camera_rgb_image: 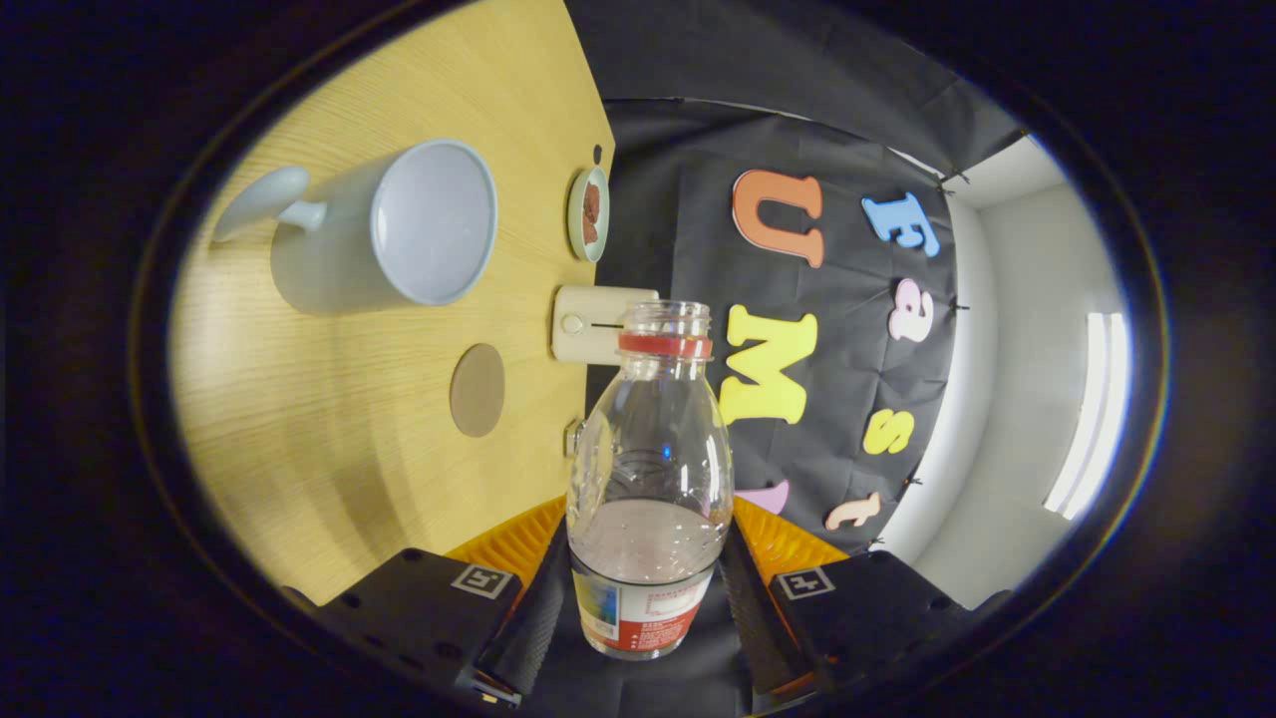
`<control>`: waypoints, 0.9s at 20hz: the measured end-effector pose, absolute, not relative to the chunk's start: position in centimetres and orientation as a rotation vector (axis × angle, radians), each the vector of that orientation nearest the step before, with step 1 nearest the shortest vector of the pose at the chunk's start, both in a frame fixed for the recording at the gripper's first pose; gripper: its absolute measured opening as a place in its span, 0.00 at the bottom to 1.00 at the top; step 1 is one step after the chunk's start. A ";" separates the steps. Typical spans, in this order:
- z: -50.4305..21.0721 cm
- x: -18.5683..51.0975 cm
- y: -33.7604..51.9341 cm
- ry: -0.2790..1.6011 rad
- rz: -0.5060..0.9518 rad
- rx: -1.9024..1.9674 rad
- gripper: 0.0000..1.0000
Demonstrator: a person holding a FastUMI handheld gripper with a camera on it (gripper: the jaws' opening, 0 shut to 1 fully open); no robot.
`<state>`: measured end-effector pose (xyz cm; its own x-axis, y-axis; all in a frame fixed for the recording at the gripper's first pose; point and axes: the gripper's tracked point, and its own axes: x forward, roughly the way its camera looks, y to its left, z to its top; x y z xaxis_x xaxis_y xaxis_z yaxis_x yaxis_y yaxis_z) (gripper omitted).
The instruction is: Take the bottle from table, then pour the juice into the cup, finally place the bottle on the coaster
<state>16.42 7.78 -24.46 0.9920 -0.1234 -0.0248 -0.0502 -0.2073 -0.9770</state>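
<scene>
My gripper [643,588] is shut on a clear plastic bottle [650,469], both fingers pressing on its lower body near the red and white label. The bottle has no cap, a red ring around its neck, and a little pale liquid in it. The view is rolled, so the wooden table [329,439] stands like a wall to the left of the bottle. A pale blue cup [424,224] with a handle stands on the table beyond the fingers, its open mouth facing me. A round brown coaster [478,390] lies on the table between the cup and the bottle.
A small cream box with a knob [590,324] sits at the table's far edge just behind the bottle's neck. A little dish holding something reddish brown [588,213] stands further along that edge. A small grey item [572,437] rests beside the bottle's shoulder.
</scene>
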 end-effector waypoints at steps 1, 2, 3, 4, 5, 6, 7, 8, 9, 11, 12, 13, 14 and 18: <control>-24.3 16.2 7.9 0.123 -0.066 -1.805 0.81; -24.2 16.2 7.9 0.124 -0.063 -1.823 0.81; -24.2 16.2 7.8 0.127 -0.061 -1.829 0.81; -24.1 16.1 7.7 0.129 -0.065 -1.829 0.81; -23.9 15.9 7.9 0.127 -0.068 -1.832 0.81; -24.0 15.9 8.2 0.122 -0.067 -1.839 0.81; -23.9 15.8 8.6 0.117 -0.066 -1.849 0.81; -23.8 15.7 8.8 0.110 -0.066 -1.856 0.81; -23.7 15.7 9.0 0.108 -0.067 -1.856 0.81; -23.6 15.6 9.4 0.100 -0.066 -1.866 0.81; -23.5 15.5 9.6 0.093 -0.066 -1.875 0.81; -23.5 15.4 9.9 0.088 -0.068 -1.878 0.81; -23.5 15.6 9.7 0.090 -0.071 -1.880 0.81; -23.8 15.5 9.4 0.112 -0.087 -1.899 0.81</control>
<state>15.54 9.37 -23.78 0.9927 -0.1208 0.0047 -0.0348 -0.3227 -0.9459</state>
